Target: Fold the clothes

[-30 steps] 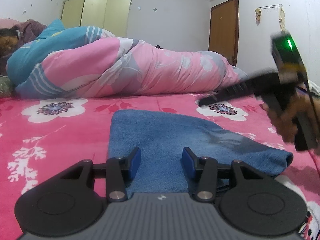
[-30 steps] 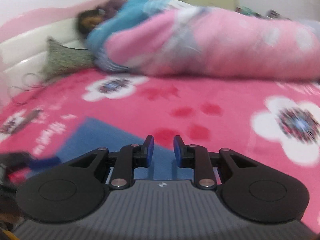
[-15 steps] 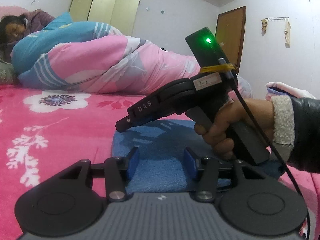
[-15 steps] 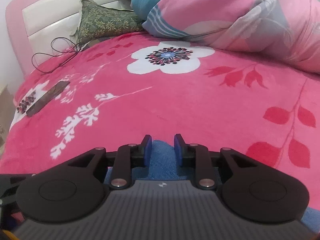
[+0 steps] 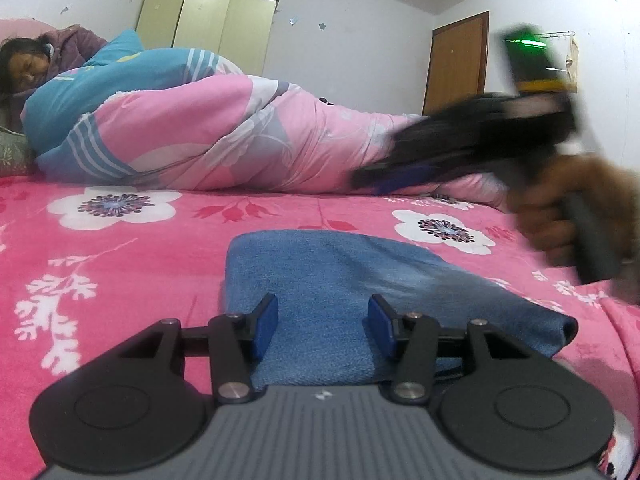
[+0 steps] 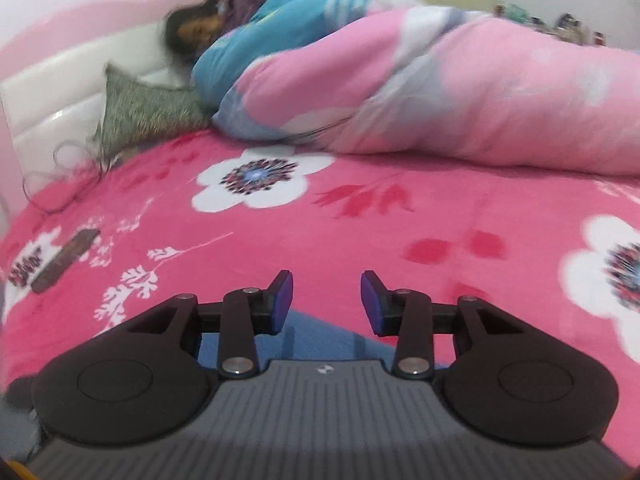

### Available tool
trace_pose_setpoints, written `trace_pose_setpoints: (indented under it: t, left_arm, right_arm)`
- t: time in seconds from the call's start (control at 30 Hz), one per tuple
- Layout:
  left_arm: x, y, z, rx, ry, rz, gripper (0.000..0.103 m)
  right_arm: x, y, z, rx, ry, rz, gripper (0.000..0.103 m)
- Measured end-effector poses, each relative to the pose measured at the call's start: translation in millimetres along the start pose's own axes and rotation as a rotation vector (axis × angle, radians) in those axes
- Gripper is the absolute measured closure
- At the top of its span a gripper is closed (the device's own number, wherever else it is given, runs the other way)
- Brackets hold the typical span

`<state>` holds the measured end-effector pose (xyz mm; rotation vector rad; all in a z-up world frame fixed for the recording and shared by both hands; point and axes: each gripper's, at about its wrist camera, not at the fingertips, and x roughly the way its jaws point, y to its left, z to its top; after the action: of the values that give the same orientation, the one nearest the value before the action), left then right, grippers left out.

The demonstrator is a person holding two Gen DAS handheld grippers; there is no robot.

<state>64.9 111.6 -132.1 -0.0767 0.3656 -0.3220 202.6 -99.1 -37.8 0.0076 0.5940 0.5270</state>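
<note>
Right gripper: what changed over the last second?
Right gripper swung out over the blue cloth and back to the right; its jaws are opening, nothing between them. Left gripper stayed open over the cloth, gripping nothing; cloth unmoved.

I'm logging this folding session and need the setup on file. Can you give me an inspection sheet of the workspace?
Surface: pink floral bedspread.
Job's things: blue cloth lying folded on it.
Clutter: dark flat object; green cushion.
Grippers: left gripper open over the cloth; right gripper opening, nothing between its jaws.
Cables: thin wire near the cushion.
Surroundings: person lying under a pink quilt; wardrobe; door.
</note>
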Motion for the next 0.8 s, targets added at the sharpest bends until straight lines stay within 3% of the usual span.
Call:
trace_pose_setpoints:
  t: [0.23, 0.5, 0.6, 0.8]
  left_arm:
    - [0.4, 0.2, -0.1, 0.005, 0.001, 0.004, 0.052]
    - [-0.1, -7.5, 7.6, 0.028, 0.031, 0.046, 0.047]
    - [-6.6, -9.9, 17.9, 0.031, 0.052, 0.059, 0.043]
    - [-25.2, -29.4, 40.1, 0.062, 0.036, 0.041, 0.037]
  right_arm:
    - [-96.7, -46.5, -60.5, 0.138, 0.019, -0.080, 0.062]
    - [-143.9, -50.6, -125.3, 0.248, -0.047, -0.175, 0.060]
    - [-154.8, -43.7, -133.3, 0.241, -0.072, -0.174, 0.060]
    - [-165.1, -14.6, -133.3, 0.065, -0.114, -0.119, 0.062]
